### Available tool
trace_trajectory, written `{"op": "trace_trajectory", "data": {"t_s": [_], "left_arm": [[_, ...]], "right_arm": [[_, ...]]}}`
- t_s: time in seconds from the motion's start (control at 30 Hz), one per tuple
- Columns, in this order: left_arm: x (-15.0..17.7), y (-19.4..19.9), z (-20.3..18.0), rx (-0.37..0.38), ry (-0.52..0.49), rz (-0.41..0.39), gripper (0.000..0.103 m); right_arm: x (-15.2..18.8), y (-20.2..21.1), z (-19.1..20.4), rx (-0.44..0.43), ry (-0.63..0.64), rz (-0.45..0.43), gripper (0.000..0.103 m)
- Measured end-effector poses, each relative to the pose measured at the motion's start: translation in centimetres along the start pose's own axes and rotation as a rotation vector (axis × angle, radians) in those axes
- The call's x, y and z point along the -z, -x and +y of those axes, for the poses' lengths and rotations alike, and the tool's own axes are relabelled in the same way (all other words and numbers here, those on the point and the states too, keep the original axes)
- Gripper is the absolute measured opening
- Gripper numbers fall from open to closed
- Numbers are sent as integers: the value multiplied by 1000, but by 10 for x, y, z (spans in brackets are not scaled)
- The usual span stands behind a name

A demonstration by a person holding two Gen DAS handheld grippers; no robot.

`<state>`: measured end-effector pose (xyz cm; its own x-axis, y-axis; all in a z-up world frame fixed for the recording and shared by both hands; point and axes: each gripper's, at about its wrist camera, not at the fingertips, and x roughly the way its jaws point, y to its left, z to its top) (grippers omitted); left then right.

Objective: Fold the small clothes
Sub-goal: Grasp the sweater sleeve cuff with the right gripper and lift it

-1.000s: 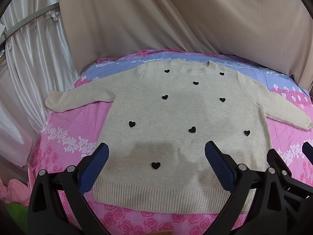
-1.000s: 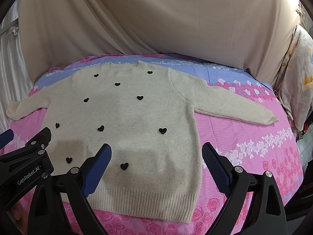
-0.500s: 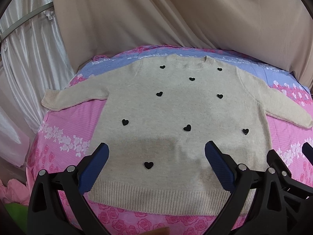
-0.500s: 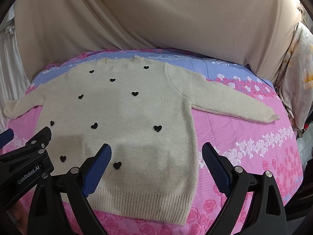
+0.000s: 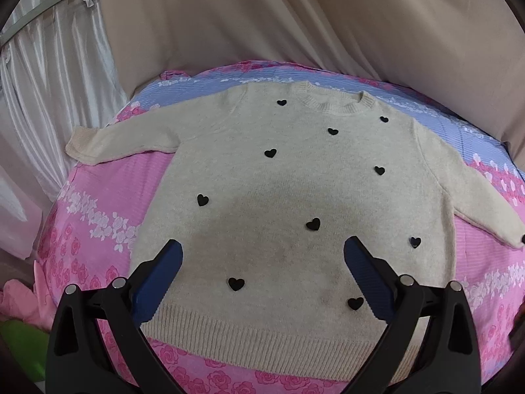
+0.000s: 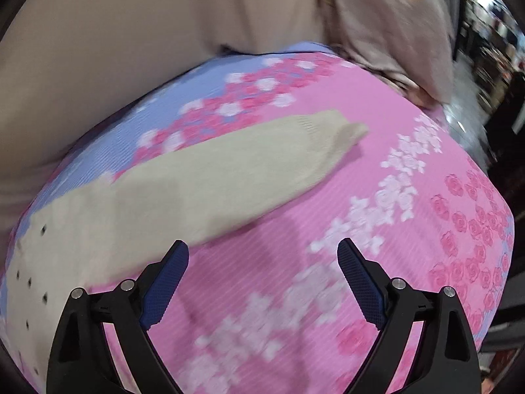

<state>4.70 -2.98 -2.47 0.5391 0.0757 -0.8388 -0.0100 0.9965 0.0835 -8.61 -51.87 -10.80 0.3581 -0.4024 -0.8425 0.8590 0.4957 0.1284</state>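
Observation:
A small beige knit sweater [image 5: 295,190] with black hearts lies flat, front up, on the pink and blue floral sheet [image 5: 98,203], both sleeves spread out. My left gripper [image 5: 262,252] hovers open above the sweater's lower body near the ribbed hem, holding nothing. In the right wrist view, blurred by motion, the sweater's right sleeve [image 6: 236,167] stretches toward its cuff [image 6: 347,131]. My right gripper [image 6: 262,256] is open and empty just below that sleeve, over bare sheet [image 6: 295,295].
Beige drapes [image 5: 295,16] hang behind the bed and a white satin curtain [image 5: 49,98] at its left. A pink and green bundle [image 5: 19,315] lies off the bed's left edge. A patterned pillow [image 6: 393,32] sits at the bed's right, with dark room clutter beyond.
My right gripper has swung sharply right, from over the sweater's body to beside the right sleeve, and is gone from the left wrist view. The left gripper has shifted slightly.

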Motion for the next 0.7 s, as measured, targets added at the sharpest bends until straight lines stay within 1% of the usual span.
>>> {"op": "trace_trajectory", "data": {"t_s": [0.07, 0.1, 0.13, 0.17, 0.23, 0.27, 0.33, 0.37, 0.4, 0.43, 0.47, 0.5, 0.57, 0.63, 0.7], "left_arm": [[-1, -3, -4, -19, -5, 12, 97], [-1, -5, -6, -26, -9, 18, 97], [-2, -6, -7, -30, -10, 23, 97], [-3, -8, -9, -34, -12, 30, 97], [-3, -12, -11, -43, -15, 44, 97], [-4, -14, -13, -45, -16, 51, 97], [-6, -17, -14, -58, -25, 57, 97], [-6, -18, -15, -61, -30, 58, 97], [-6, -18, -15, -65, -33, 59, 97], [-7, -19, -16, -67, -37, 60, 97], [-8, -20, -15, -66, -38, 60, 97], [-9, -20, -14, -64, -37, 58, 97], [-10, -21, -12, -56, -30, 57, 97], [-12, -23, -9, -38, -20, 58, 97], [-13, -24, -6, -20, -11, 55, 97]], "right_arm": [[-32, -29, -33, 57, -65, 7, 89], [-45, -41, -44, 72, -72, 8, 89], [-57, -51, -53, 67, -71, 5, 88], [-65, -60, -58, 64, -66, 4, 88], [-77, -81, -67, 87, -65, 23, 87], [-79, -90, -69, 84, -78, 38, 85], [-81, -105, -75, 38, -126, 65, 64], [-80, -112, -76, 1, -152, 86, 44], [-80, -114, -76, -9, -168, 84, 33], [-79, -110, -75, -27, -175, 64, 7], [-79, -106, -72, -79, -193, 68, 8], [-81, -100, -71, -107, -218, 59, 8], [-89, -72, -59, -199, -233, -15, 7], [-100, -38, -37, -280, -200, -83, 7], [-115, 4, 0, -409, -144, -143, 7]]}}
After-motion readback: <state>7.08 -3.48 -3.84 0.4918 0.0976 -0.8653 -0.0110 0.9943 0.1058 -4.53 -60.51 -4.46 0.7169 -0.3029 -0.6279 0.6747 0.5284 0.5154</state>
